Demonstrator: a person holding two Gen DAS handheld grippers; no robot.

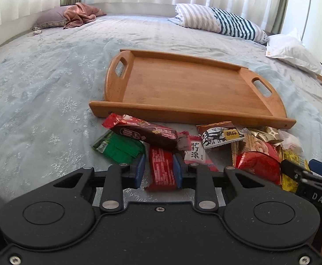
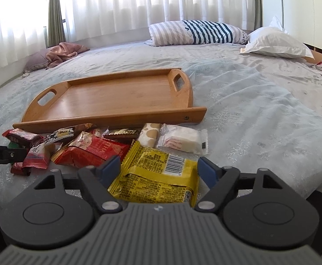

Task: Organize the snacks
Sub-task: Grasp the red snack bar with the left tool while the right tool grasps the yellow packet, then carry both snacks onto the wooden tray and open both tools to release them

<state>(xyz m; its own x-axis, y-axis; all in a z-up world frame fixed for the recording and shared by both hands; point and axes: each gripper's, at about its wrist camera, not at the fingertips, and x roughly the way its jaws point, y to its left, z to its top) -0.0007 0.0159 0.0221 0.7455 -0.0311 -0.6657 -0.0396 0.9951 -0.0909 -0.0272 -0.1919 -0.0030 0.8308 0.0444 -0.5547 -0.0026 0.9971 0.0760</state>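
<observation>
An empty wooden tray (image 1: pixel 205 112) lies on the bed, also in the right wrist view (image 2: pixel 108 117). Several snack packets lie in a pile in front of it. My left gripper (image 1: pixel 158 170) has its blue pads on either side of a red packet (image 1: pixel 162 169) and looks closed on it, low at the bed. My right gripper (image 2: pixel 158 169) is open with its pads on either side of a yellow packet (image 2: pixel 156 176), a small gap showing at each side. A dark brown bar (image 1: pixel 145 133), a green packet (image 1: pixel 119 149) and a large red bag (image 2: pixel 90 151) lie nearby.
The bed has a pale blue patterned cover (image 1: pixel 39 92). A striped pillow (image 1: pixel 218 21), a white pillow (image 2: pixel 273 43) and a purple pillow with pink cloth (image 1: pixel 68 16) lie at the far side. White curtains hang behind.
</observation>
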